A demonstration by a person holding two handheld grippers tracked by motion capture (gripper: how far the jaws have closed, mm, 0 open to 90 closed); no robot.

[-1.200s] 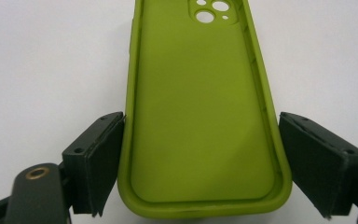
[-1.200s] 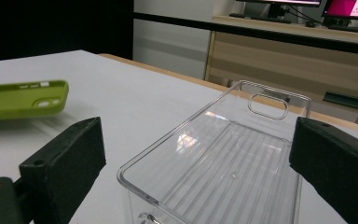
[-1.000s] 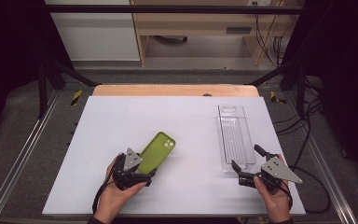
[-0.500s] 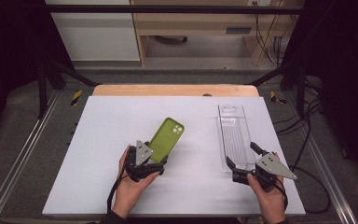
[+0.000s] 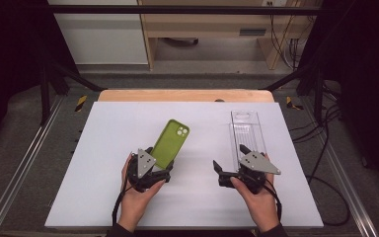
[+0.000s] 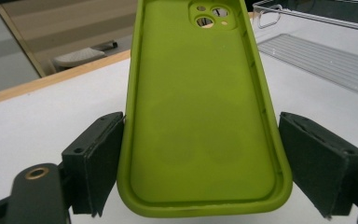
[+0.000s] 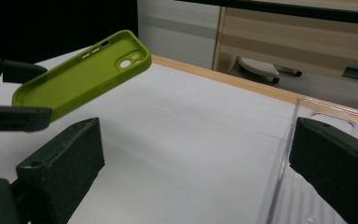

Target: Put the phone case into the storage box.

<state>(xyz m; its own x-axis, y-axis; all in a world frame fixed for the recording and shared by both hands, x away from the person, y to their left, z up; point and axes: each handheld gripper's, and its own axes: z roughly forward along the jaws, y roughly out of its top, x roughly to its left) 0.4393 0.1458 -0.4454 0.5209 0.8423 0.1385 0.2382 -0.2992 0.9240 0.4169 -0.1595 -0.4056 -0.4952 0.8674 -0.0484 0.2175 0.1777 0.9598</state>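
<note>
A green phone case [image 5: 170, 139] hangs tilted above the white tabletop [image 5: 103, 148], camera cut-outs at its far end. My left gripper [image 5: 159, 163] is shut on its near end, and in the left gripper view the two black pads press the long sides of the case [image 6: 200, 116]. A clear plastic tray [image 5: 246, 129] lies flat on the table at the right. My right gripper [image 5: 231, 159] stands open just in front of the tray's near left corner. In the right gripper view the tray's edge [image 7: 284, 154] lies by the right jaw, and the lifted case [image 7: 79, 74] shows at the left.
A wooden strip [image 5: 185, 95] borders the table's far edge. Metal rails run along both sides, and cables [image 5: 325, 143] trail off at the right. Beyond the table stand a white cabinet and a wooden shelf on the floor.
My left gripper has carried the phone case to the right and slightly away from me. The right gripper has risen and moved left, off the tray's near end.
</note>
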